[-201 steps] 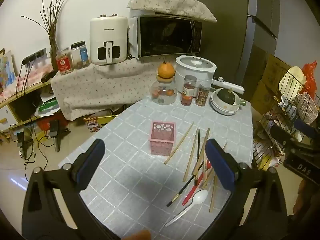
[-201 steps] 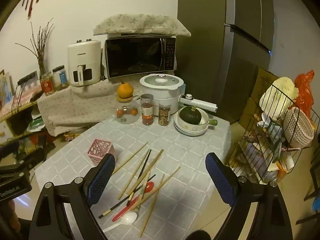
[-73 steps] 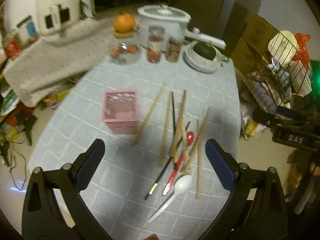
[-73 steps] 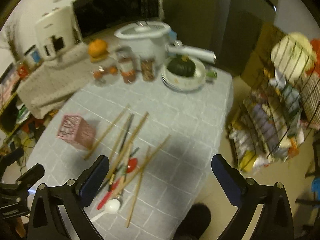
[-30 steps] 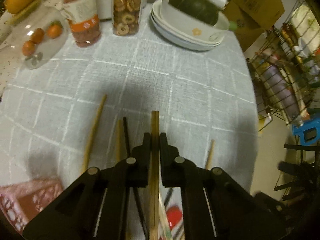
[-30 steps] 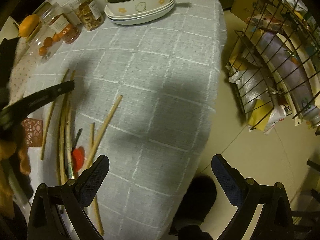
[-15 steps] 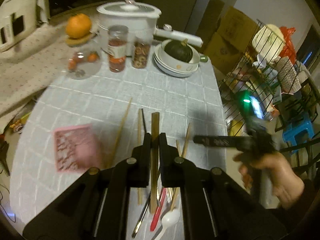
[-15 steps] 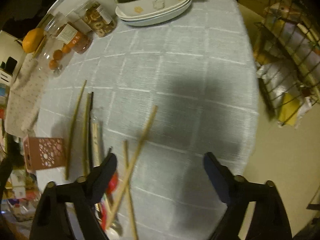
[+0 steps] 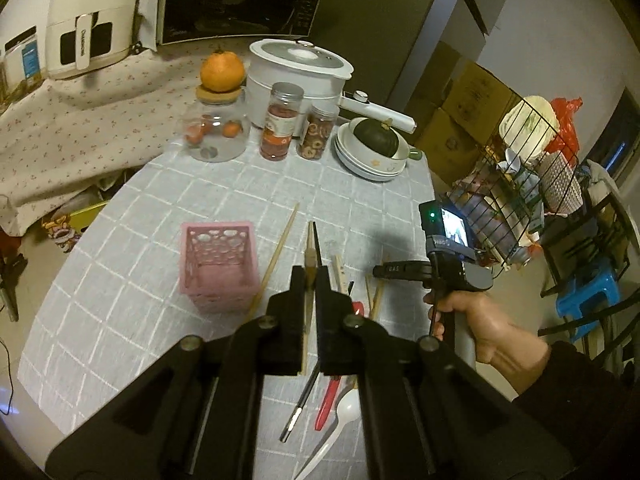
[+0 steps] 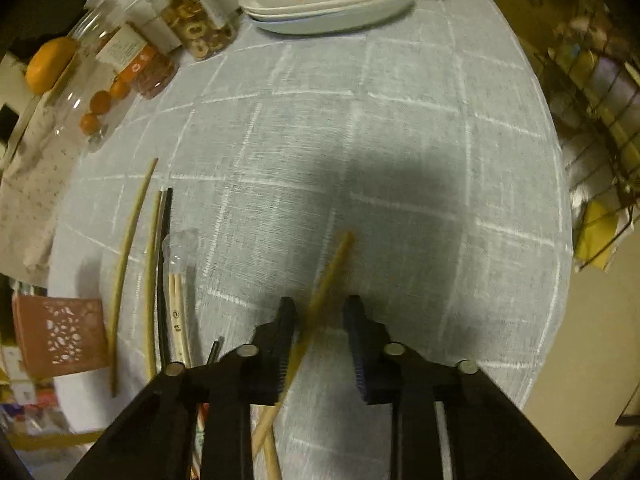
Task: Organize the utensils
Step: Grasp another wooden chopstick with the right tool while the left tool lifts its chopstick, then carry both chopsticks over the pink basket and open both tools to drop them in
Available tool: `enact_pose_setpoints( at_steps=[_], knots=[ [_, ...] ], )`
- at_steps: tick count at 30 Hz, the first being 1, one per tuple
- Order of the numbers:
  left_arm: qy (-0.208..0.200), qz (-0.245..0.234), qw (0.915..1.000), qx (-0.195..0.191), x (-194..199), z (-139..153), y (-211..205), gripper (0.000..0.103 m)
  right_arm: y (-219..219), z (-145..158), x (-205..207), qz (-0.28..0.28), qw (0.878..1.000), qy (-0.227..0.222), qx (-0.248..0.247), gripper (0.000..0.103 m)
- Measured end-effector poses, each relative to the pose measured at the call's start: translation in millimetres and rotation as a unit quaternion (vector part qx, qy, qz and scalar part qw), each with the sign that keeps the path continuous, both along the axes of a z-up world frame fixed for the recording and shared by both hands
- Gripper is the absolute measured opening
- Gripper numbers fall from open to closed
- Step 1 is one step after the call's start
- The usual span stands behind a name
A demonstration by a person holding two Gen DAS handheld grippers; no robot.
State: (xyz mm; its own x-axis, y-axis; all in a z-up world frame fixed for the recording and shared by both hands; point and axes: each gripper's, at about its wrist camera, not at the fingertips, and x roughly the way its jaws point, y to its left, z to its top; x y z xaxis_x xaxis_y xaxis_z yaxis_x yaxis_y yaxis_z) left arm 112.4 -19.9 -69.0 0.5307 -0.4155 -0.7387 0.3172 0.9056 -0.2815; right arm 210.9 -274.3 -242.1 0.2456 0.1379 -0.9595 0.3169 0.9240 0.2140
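"DAS" on right gripper [image 9: 384,270] body; air fryer [image 9: 86,20] brand lettering unreadable.

Open tablecloth [image 9: 224,200] lies between the pink basket [image 9: 216,264] and the back row: glass jar [image 9: 216,136], two spice jars [image 9: 280,128], stacked bowls [image 9: 372,156], electric pot [image 9: 296,72]. The row blocks the far edge. Right half of the cloth, ahead of the right gripper [image 10: 318,320], is bare up to the bowls. Loose chopsticks [image 10: 128,256] crowd the strip beside the basket; spoons [image 9: 340,416] clutter the near side. The wire rack [image 9: 532,184] stands off the table's right edge, the right hand [image 9: 476,324] in front of it.
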Motion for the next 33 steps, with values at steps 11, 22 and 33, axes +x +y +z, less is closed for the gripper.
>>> enact_pose_setpoints(
  at_steps=[11, 22, 33],
  knots=[
    [-0.05, 0.008, 0.9987, 0.01, -25.5, 23.8, 30.3, 0.005, 29.2, 63.5, -7.4, 0.035, 0.997, -0.068, 0.005, 0.005],
    [-0.094, 0.01, 0.9954, 0.012, -39.9, 47.7, 41.5, 0.005, 64.3, 171.8, -70.6, 0.093, 0.975, -0.199, -0.018, 0.005],
    [-0.167, 0.039, 0.9848, 0.03, -44.2, 81.5, 49.1, 0.005, 80.5, 260.9, -102.8, 0.104, 0.936, -0.335, -0.017, 0.005]
  ],
)
